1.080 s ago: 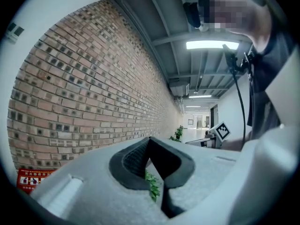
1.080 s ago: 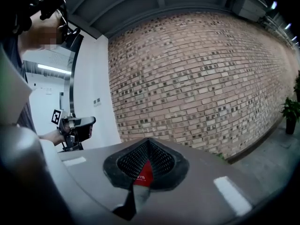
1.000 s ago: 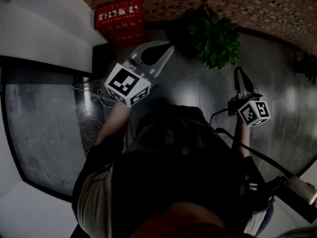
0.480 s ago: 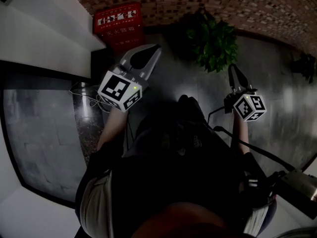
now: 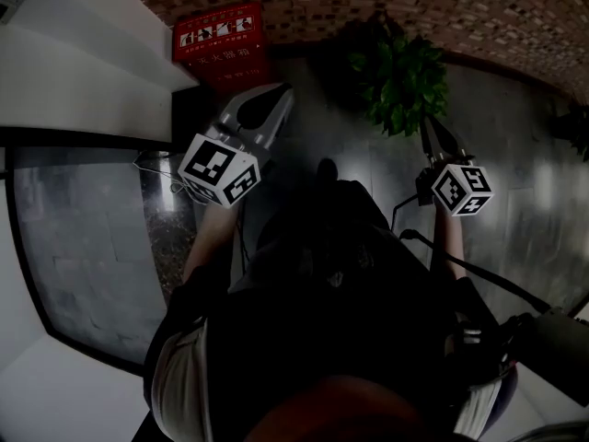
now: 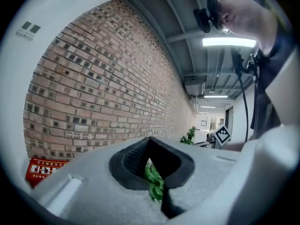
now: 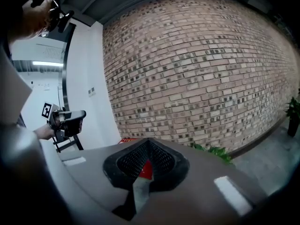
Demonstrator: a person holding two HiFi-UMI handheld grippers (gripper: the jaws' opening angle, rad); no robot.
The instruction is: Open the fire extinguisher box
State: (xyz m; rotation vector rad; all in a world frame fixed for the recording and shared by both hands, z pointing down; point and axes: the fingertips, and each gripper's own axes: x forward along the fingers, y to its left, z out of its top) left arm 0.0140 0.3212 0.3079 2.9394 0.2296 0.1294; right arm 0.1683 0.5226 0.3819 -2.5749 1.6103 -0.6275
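Dimly lit as the corridor is, the red fire extinguisher box (image 5: 221,44) can be seen on the floor (image 5: 515,182), against the foot of the brick wall (image 5: 386,7), in the corner where a white wall (image 5: 83,53) meets the bricks. Its face carries white pictures and characters, too small and dark to read. Whether its door is shut or ajar I cannot tell, and its lower edge sinks into shadow.

The left claw (image 5: 286,90) is held out level toward that corner, its two jaws drawn together to a narrow point with nothing between them. It is well apart from the box. In the left gripper view the claw's pale body covers most of the box, leaving only one red corner at the lower left. Through the small hole behind the closed tips, a few green leaves show.

The right claw (image 5: 429,123) is pinched together too and holds nothing. It tilts a little downward and hangs in the air beside the plant (image 5: 400,76), which stands against the bricks to the right of the box. In the right gripper view the box appears only as a sliver of red through the hole behind the tips and a thin strip above the claw's body.

The person's dark torso (image 5: 340,311) fills the lower middle of the head view and hides the floor beneath. Both forearms are only partly visible behind the marker cubes (image 5: 219,169).
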